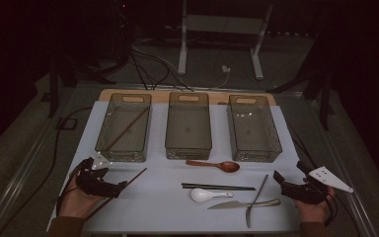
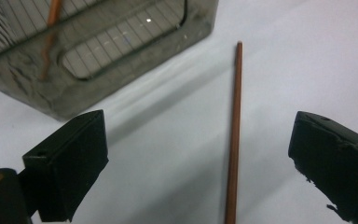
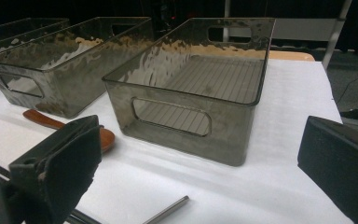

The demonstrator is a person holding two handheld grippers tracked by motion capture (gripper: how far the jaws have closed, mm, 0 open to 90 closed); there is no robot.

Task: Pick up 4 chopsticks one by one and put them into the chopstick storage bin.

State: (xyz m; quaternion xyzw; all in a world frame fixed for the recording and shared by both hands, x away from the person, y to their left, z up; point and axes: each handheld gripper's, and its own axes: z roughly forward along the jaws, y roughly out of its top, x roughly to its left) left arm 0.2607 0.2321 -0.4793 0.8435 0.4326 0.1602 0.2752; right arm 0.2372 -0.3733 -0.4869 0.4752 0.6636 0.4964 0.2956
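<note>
Reaching for the brown chopstick

The left gripper is open, the chopstick lies between its fingers, ungripped; next it must close. The right gripper waits open.

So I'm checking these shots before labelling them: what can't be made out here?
- Brown chopstick, left gripper view: its near end is cut off by the bottom edge; in the high view the left claw covers part of it.
- Chopstick in the left bin, left gripper view: cut off by the top edge, blurred through the bin wall.
- Wooden spoon, right gripper view: its bowl is partly behind a jaw of the right claw.
- Metal rod: cut off by the bottom edge.
</note>
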